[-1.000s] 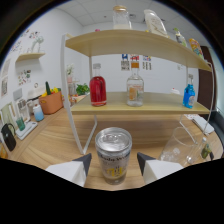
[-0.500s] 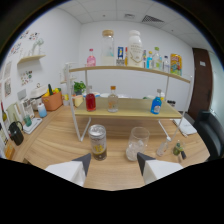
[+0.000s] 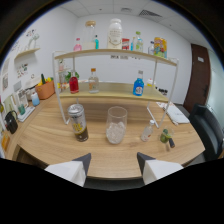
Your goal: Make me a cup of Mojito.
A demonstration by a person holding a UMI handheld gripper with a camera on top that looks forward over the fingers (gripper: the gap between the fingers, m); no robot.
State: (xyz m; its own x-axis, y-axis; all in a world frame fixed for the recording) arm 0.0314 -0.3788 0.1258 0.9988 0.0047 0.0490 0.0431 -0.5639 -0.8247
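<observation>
Gripper point(image 3: 113, 165) released, holding nothing, fingers apart at the near table edge point(image 3: 45, 137). Glass point(image 3: 116, 125), ice at its bottom, stands beyond them at centre; can point(image 3: 78, 122) just left of it, small bottle point(image 3: 147, 130) to its right. Recommended: pick one ingredient, approach level (shelf point(image 3: 115, 52) post stands close behind the can), and grip mid-body.

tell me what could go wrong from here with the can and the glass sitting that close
The soda can and the glass of ice stand close together beyond the open gripper, so reaching for one could knock the other. The small clear bottle beside the glass looks slim and easy to tip. The shelf post stands just behind the can, leaving little room for a finger there.
</observation>
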